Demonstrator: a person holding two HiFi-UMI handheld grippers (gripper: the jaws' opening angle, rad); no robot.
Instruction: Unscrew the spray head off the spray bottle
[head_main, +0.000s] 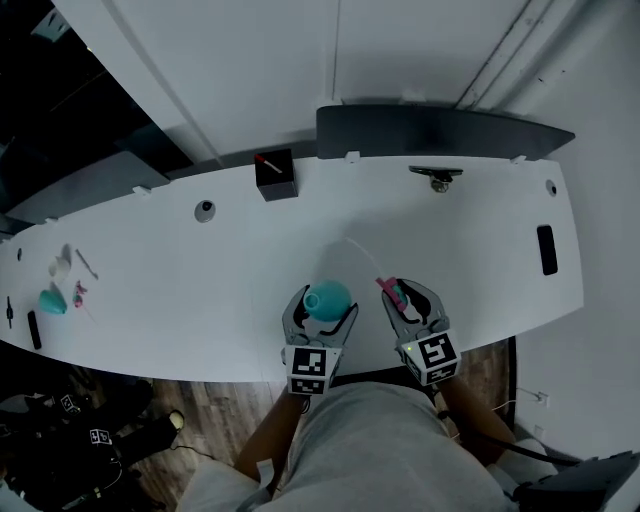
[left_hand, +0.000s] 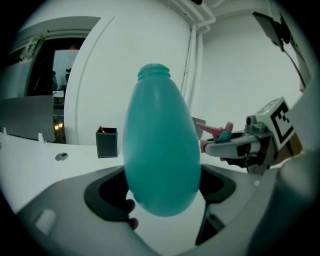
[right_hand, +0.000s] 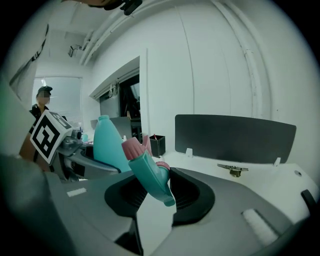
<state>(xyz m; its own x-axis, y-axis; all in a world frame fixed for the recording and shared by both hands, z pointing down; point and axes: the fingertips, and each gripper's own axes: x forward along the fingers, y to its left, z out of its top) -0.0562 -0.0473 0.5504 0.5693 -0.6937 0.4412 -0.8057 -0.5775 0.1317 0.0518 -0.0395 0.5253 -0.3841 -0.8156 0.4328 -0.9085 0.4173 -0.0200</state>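
The teal spray bottle (head_main: 327, 299) stands upright between the jaws of my left gripper (head_main: 322, 305), which is shut on its wide body. In the left gripper view the bottle (left_hand: 160, 145) fills the middle and its threaded neck is bare at the top. The teal and pink spray head (head_main: 393, 291) is off the bottle and sits in my right gripper (head_main: 403, 295), a little to the right of the bottle. In the right gripper view the spray head (right_hand: 150, 175) lies tilted between the jaws, pink nozzle up and to the left, with the bottle (right_hand: 107, 142) beyond it.
Both grippers hover at the near edge of a long white table (head_main: 200, 290). A black pen holder (head_main: 274, 175), a dark panel (head_main: 440, 130) and a metal fitting (head_main: 436, 177) stand at the back. Small teal and pink items (head_main: 52, 298) lie far left. A person (right_hand: 42, 100) stands far off.
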